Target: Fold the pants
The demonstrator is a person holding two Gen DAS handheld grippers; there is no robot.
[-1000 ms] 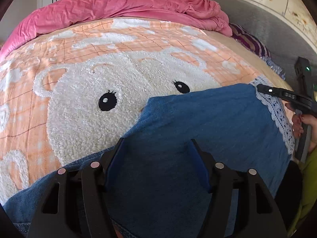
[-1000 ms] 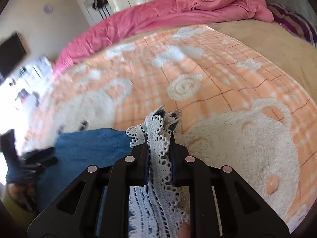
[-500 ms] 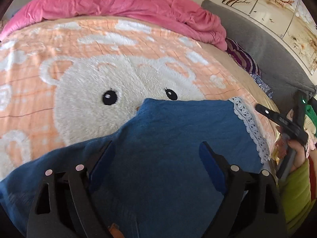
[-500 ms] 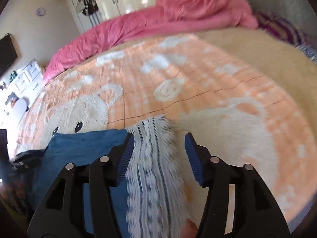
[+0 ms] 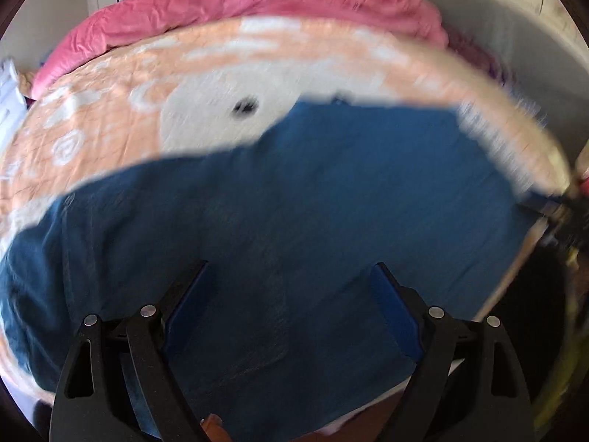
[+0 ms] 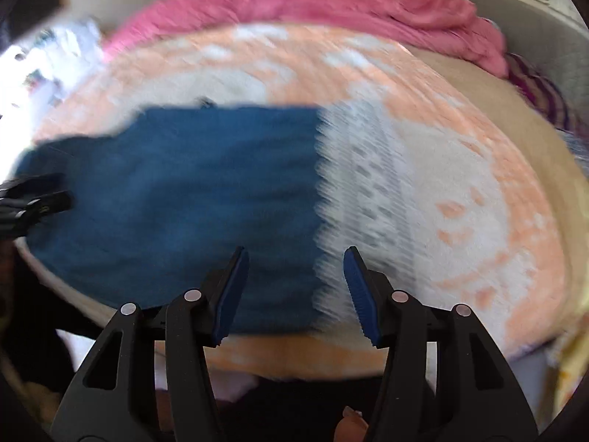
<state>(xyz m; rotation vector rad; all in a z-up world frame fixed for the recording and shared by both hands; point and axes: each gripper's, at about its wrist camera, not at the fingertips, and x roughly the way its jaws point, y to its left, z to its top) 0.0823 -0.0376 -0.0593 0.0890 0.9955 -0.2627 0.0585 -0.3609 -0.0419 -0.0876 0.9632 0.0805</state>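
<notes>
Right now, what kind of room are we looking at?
Most likely a bedroom: a bed under an orange bear-print blanket, a rumpled pink duvet at its far end, and blue pants spread out.

Left gripper (image 5: 289,280): two black plastic arms, angular, each with a long cut-out slot. Four round silver screw heads across the near part, two per arm. Fingers (image 5: 186,302) faced with flat blue pads on the inner sides. Small bit of skin-toned fingertip at the bottom edge between the arms.

Right gripper (image 6: 294,274): same black frame, same slotted arms, four silver screws in a row. Its blue pads (image 6: 359,294) are ribbed, with a toothed edge near the base. Skin tone shows low between the arms, blurred.

Both views motion-blurred; no cables or markings readable.
</notes>
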